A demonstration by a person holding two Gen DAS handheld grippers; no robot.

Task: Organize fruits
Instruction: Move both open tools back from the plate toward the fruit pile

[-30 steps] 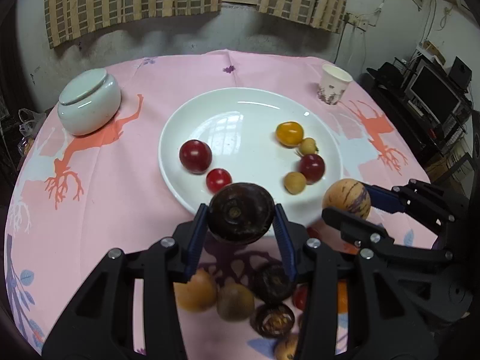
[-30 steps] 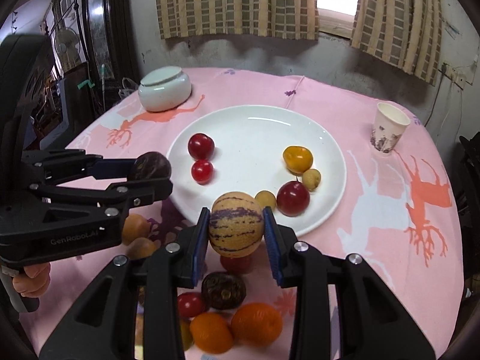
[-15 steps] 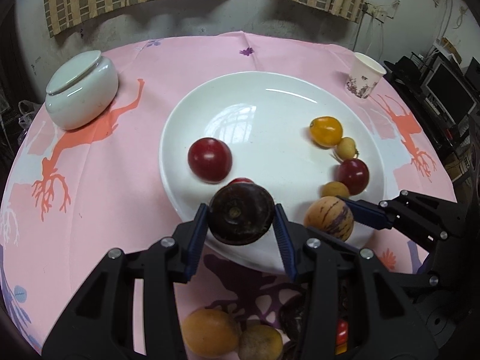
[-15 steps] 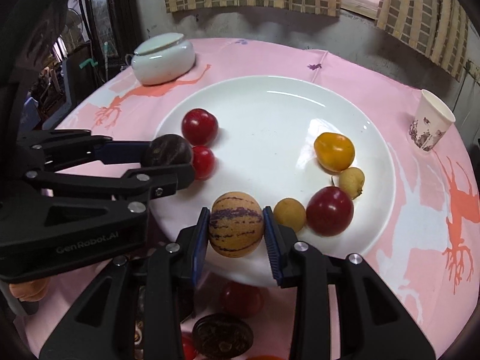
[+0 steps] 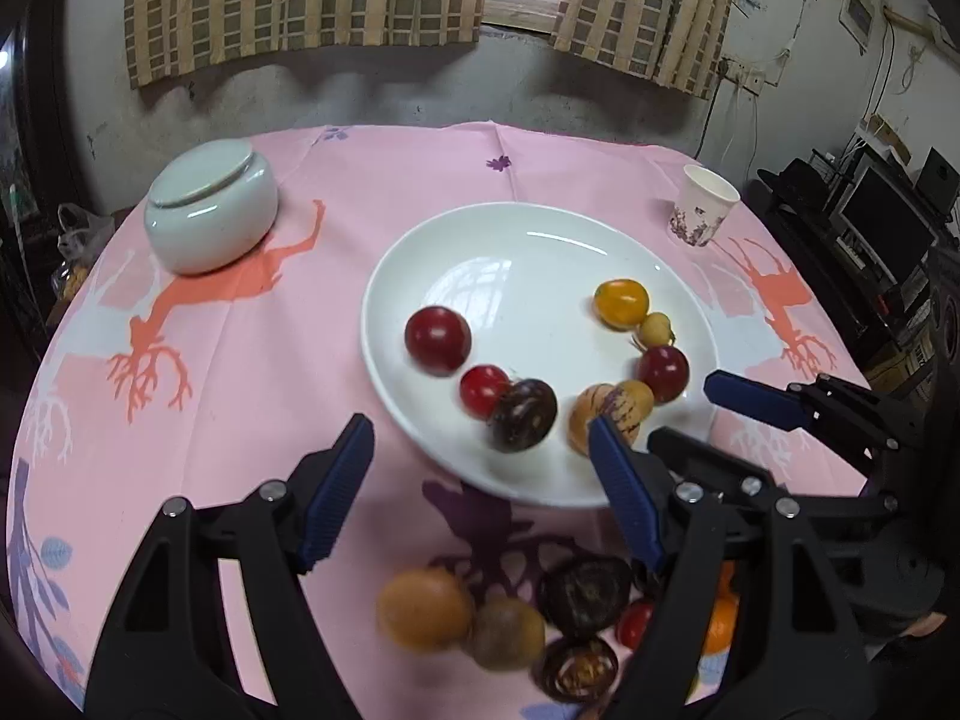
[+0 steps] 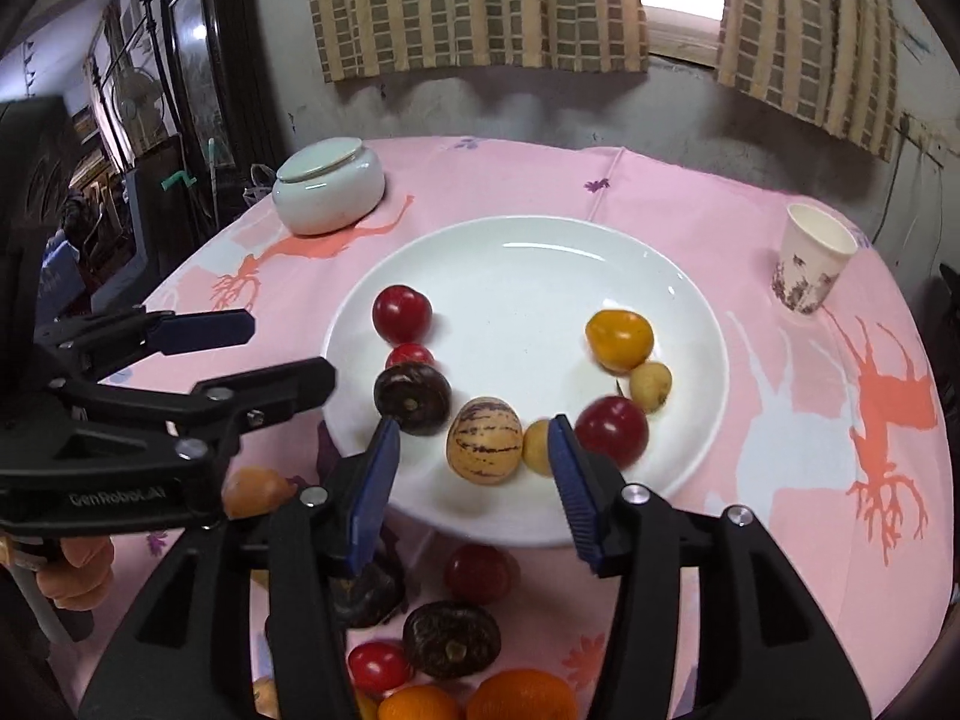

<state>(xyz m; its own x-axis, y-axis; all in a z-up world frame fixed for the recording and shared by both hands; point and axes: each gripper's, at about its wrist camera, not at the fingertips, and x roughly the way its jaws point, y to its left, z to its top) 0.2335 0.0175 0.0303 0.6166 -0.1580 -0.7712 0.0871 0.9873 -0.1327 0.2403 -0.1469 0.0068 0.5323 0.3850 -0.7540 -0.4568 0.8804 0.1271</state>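
On the near part of the white plate lie a dark purple fruit and a striped yellow melon. My left gripper hangs just short of the purple fruit, its jaws opening and gripping nothing. My right gripper straddles the melon with its jaws opening, and neither pad touches it. Red, yellow and small tan fruits also rest on the plate. A pile of loose fruit lies on the pink cloth under both grippers.
A lidded pale ceramic jar stands at the back left. A paper cup stands at the back right. A person's hand holds the left gripper. Furniture crowds the table's right side.
Both grippers have opened. The purple fruit left the left jaws and the striped melon left the right jaws; both now lie on the plate. Both grippers have drawn back towards the near edge.
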